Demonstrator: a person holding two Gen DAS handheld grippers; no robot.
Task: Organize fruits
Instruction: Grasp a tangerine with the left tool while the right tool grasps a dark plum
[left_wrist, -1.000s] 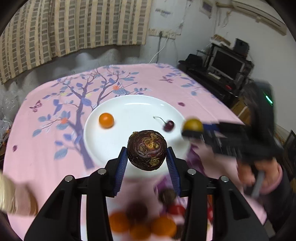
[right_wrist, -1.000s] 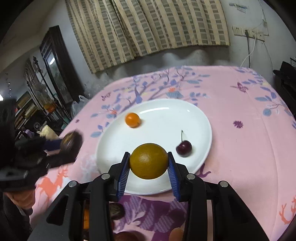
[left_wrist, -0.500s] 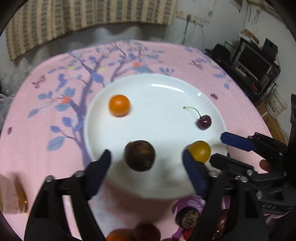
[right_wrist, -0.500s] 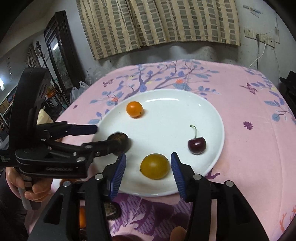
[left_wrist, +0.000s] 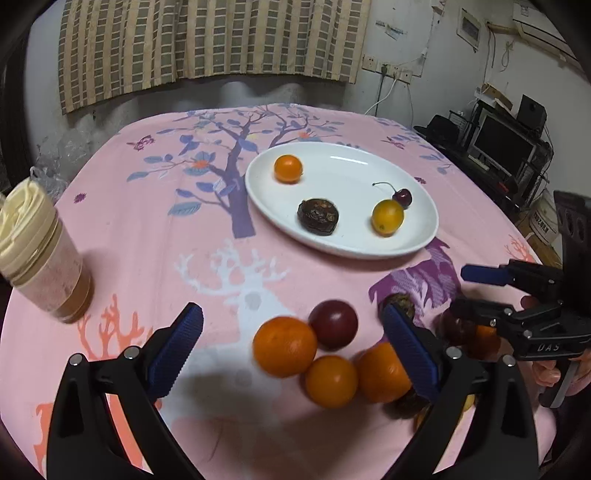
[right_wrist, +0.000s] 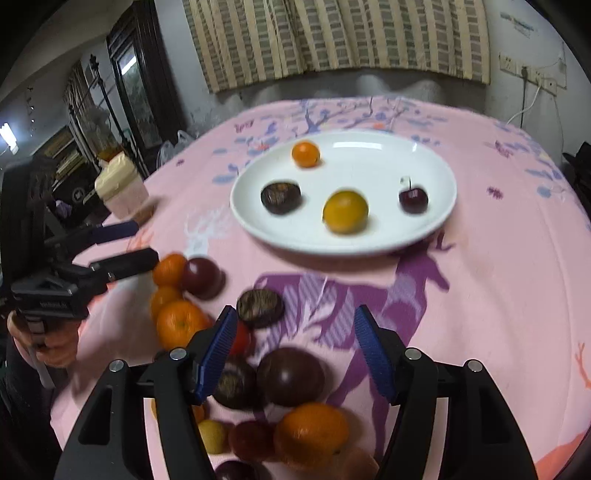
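Observation:
A white plate (left_wrist: 343, 173) (right_wrist: 369, 158) holds a small orange (left_wrist: 288, 168), a dark wrinkled fruit (left_wrist: 318, 216), a yellow fruit (left_wrist: 387, 218) and a cherry (left_wrist: 402, 197). My left gripper (left_wrist: 291, 321) hovers over loose oranges (left_wrist: 284, 346) and a dark plum (left_wrist: 333, 324) near the table's front; its jaws are opening wide and grip nothing. My right gripper (right_wrist: 295, 317) hangs above a dark plum (right_wrist: 290, 376) and a wrinkled fruit (right_wrist: 260, 302), jaws opening, nothing pressed between them. Each gripper shows in the other's view: the right gripper (left_wrist: 463, 290), the left gripper (right_wrist: 142, 243).
A jar with a cream lid (left_wrist: 40, 258) (right_wrist: 122, 190) stands at the left edge of the pink patterned tablecloth (left_wrist: 166, 229). More fruit, among them an orange (right_wrist: 310, 432), lies at the near edge. A desk with a monitor (left_wrist: 506, 144) is beyond the table on the right.
Both grippers let go of their fruit onto the plate, the left the dark wrinkled one and the right the yellow one. Both drew back over the pile near the front edge, jaws spreading.

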